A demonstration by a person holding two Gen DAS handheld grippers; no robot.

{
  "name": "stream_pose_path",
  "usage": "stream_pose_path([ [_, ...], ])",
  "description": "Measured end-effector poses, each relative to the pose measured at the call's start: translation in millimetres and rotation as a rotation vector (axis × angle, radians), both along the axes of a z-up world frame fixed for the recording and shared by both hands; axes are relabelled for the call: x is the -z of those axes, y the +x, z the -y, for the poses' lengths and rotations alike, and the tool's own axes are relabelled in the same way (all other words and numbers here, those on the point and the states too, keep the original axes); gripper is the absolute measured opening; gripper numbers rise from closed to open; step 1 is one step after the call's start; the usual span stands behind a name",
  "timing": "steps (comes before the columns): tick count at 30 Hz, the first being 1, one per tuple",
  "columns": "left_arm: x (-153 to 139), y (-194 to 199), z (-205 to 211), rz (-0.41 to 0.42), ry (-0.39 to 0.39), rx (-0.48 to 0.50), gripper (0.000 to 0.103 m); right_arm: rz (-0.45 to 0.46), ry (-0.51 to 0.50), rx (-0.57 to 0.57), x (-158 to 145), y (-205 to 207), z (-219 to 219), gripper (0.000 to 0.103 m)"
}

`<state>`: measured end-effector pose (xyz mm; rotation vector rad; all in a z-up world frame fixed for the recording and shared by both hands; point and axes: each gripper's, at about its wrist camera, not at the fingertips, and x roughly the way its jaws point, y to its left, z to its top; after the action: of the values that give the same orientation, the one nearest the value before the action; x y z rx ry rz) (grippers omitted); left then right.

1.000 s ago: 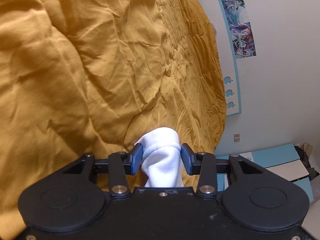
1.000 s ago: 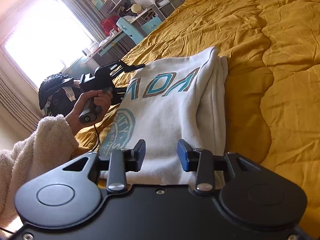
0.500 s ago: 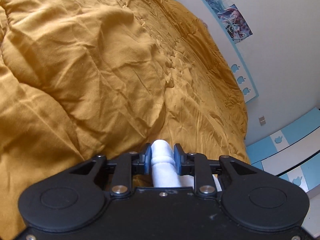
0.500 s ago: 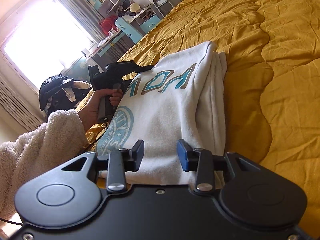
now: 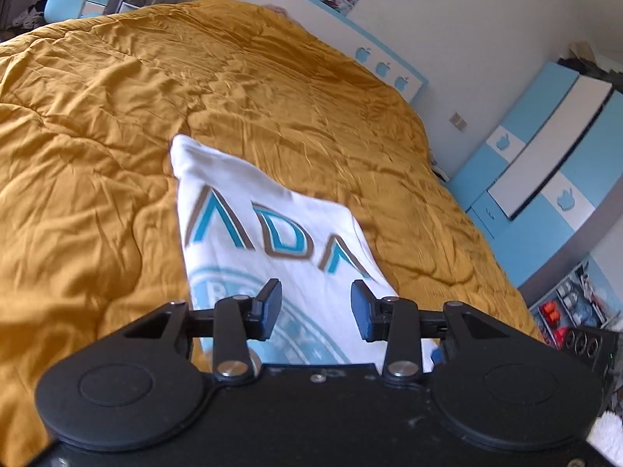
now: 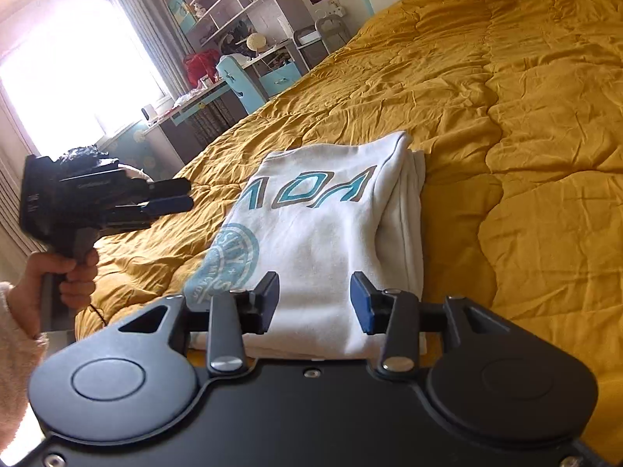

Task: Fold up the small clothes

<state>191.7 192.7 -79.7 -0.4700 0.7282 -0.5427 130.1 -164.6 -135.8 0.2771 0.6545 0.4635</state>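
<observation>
- Your left gripper (image 5: 314,307) sits low in the frame's centre with its jaws spread wide and nothing between them.
- Your right gripper (image 6: 314,302) is likewise wide apart and holds nothing.
- The folded white sweatshirt (image 6: 323,233), printed in teal, lies flat on the mustard duvet (image 6: 525,116), mid-frame in both views.
- At the upper left of the right view, shelves (image 6: 233,7) hold small items too blurred to name.
</observation>
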Motion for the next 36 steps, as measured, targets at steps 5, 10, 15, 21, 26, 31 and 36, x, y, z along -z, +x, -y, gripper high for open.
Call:
stream_pose_path([
  [5, 39, -23, 18, -0.068, 0.064, 0.009, 0.04, -0.011, -0.144, -0.001, 16, -6, -11, 0.042],
  [10, 39, -30, 20, -0.056, 0.07, -0.025, 0.043, -0.009, -0.169, 0.004, 23, -10, -13, 0.042],
  [15, -4, -55, 30, -0.033, 0.099, -0.112, 0.052, -0.064, -0.124, 0.087, 1, -15, -16, 0.048],
  [21, -47, -107, 52, -0.043, 0.207, -0.223, 0.058, 0.026, -0.187, 0.13, -37, -43, -40, 0.077],
  [26, -65, -146, 67, -0.039, 0.289, -0.297, 0.061, 0.07, -0.294, 0.174, -62, -67, -57, 0.088],
  [31, -77, -168, 73, -0.05, 0.331, -0.321, 0.062, 0.104, -0.355, 0.216, -78, -92, -70, 0.094],
  [36, -82, -182, 74, -0.042, 0.366, -0.334, 0.062, 0.08, -0.411, 0.222, -83, -105, -83, 0.095],
])
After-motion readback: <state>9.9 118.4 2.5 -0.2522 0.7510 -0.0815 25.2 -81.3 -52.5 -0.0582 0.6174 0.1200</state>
